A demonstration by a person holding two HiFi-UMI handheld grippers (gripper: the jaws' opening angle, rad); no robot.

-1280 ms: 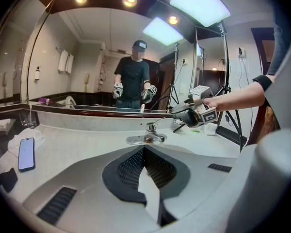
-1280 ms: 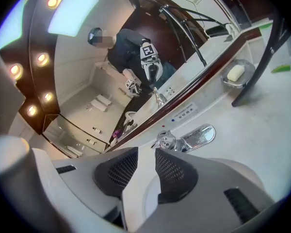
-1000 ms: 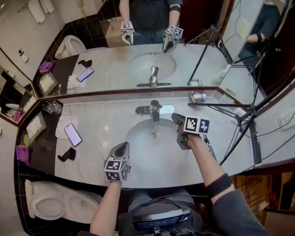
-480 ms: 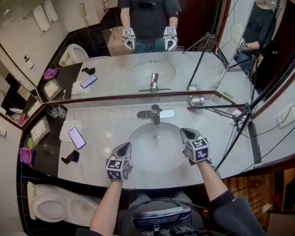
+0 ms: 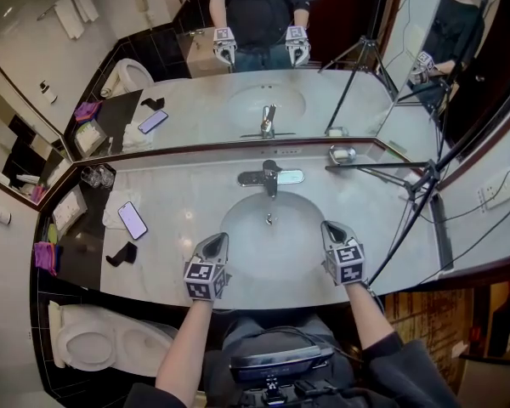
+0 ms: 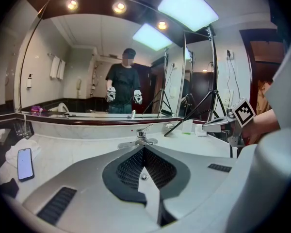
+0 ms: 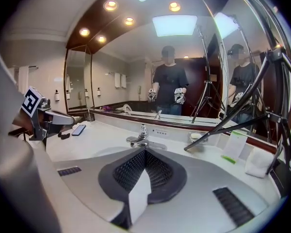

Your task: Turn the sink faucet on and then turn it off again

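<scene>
A wide mirror [image 5: 195,109] runs along the far wall and shows the person standing with both tools raised. Below it, a pale marble countertop [image 5: 178,198] spans the room from left to right. A white toilet [image 5: 93,347] sits low at the near left, past the counter's end. A black tripod [image 5: 425,185] stands on the right part of the counter, one leg reaching left toward the faucet.

The oval sink basin [image 5: 268,236] is sunk into the middle of the counter. The chrome faucet [image 5: 270,178] stands at the basin's far rim, at its centre, spout pointing toward the near side, well apart from both tools.

The left gripper [image 5: 218,240] hangs over the basin's near left rim. Its jaws are pressed together with nothing between them. The right gripper [image 5: 331,227] hangs over the near right rim, level with the left one. Its jaws are likewise closed on nothing. Both point toward the far wall.

On the left part of the counter a phone [image 5: 133,220] lies screen up on a folded white towel [image 5: 110,213]. A small black object [image 5: 121,254] lies nearer, just beside the towel. Drinking glasses [image 5: 96,177] stand in the far left corner. A soap dish [image 5: 342,154] sits at the far edge, right of the faucet.
</scene>
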